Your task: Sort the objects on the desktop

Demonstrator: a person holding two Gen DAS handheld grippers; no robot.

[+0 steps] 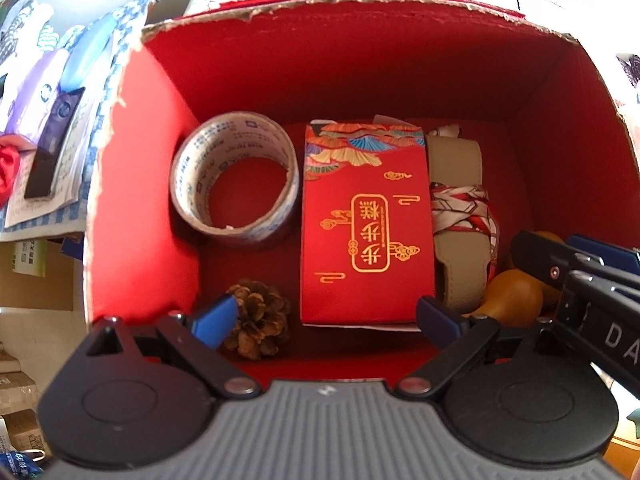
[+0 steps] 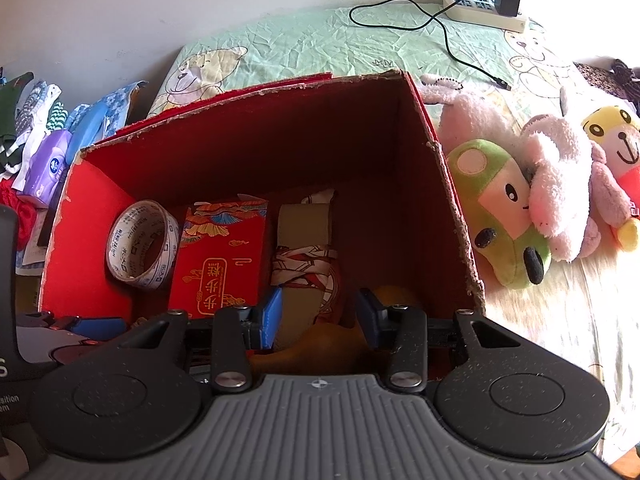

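Observation:
A red cardboard box (image 1: pixel 132 208) holds a tape roll (image 1: pixel 234 178), a red gift envelope box (image 1: pixel 366 224), a beige strap wrapped in a patterned scarf (image 1: pixel 460 208), a pine cone (image 1: pixel 260 320) and an orange gourd (image 1: pixel 512 292). My left gripper (image 1: pixel 326 316) hangs open over the box's near side, its left finger beside the pine cone and nothing between the fingers. My right gripper (image 2: pixel 322 312) is down in the box's right side, its fingers closed in on the gourd (image 2: pixel 320 346), which fills the gap between them.
The box stands on a green bear-print sheet (image 2: pixel 320 44). Plush toys (image 2: pixel 516 216) lie just right of the box. A power strip with a charger and cable (image 2: pixel 484 8) sits at the back. Tissue packs and papers (image 1: pixel 60 120) are piled left of the box.

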